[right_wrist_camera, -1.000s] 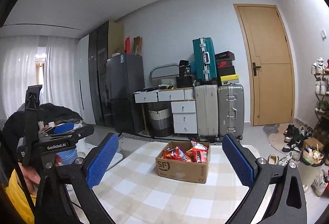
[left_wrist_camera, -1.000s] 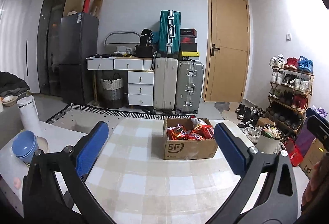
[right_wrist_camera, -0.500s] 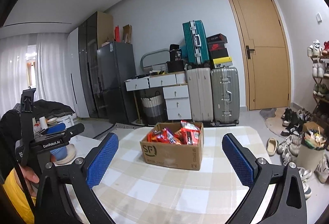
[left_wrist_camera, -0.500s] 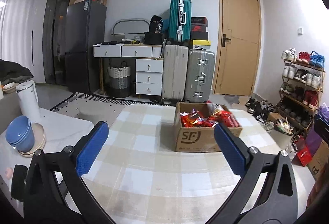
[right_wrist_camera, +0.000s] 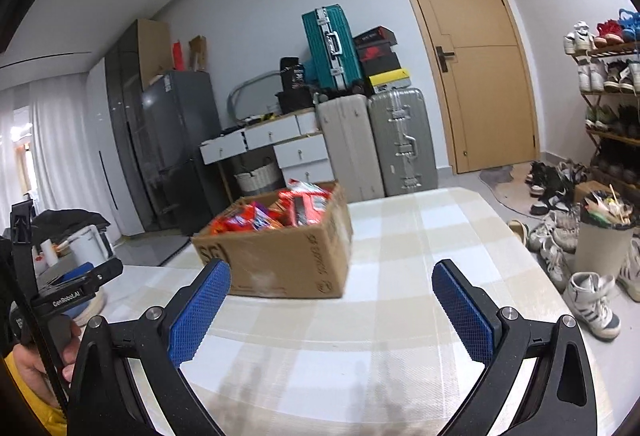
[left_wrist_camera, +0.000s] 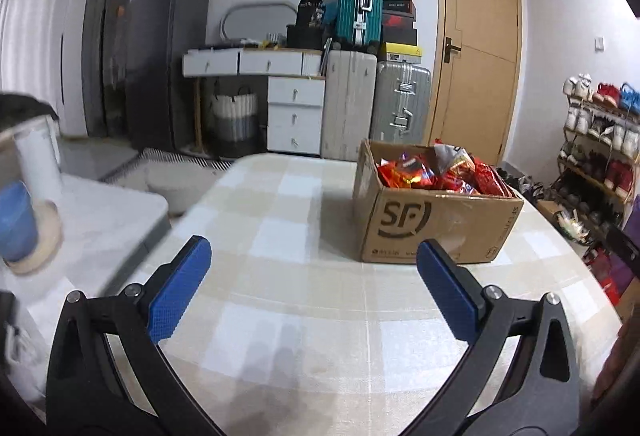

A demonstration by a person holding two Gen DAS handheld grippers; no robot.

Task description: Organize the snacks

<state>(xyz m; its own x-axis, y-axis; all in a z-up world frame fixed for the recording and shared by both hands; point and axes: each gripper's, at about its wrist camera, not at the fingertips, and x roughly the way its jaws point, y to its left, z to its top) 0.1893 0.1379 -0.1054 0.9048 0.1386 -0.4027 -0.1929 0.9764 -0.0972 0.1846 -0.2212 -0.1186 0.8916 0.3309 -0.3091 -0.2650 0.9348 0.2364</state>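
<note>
Now, step: reach for snack packets [left_wrist_camera: 436, 172] in SF cardboard box [left_wrist_camera: 436, 228]
Left gripper [left_wrist_camera: 312, 278]: spread, empty, short of box
Right gripper [right_wrist_camera: 332, 294]: spread, empty, short of box
Advice: descend from above, pinch one packet

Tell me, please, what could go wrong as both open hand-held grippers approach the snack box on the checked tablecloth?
1. The snack packets are heaped above the rim of the cardboard box; pulling one may spill its neighbours.
2. The box looks light on a smooth tablecloth, so a push from the left hand-held gripper or right hand-held gripper could slide it.
3. Foil packets may be slippery between the pads.
</note>
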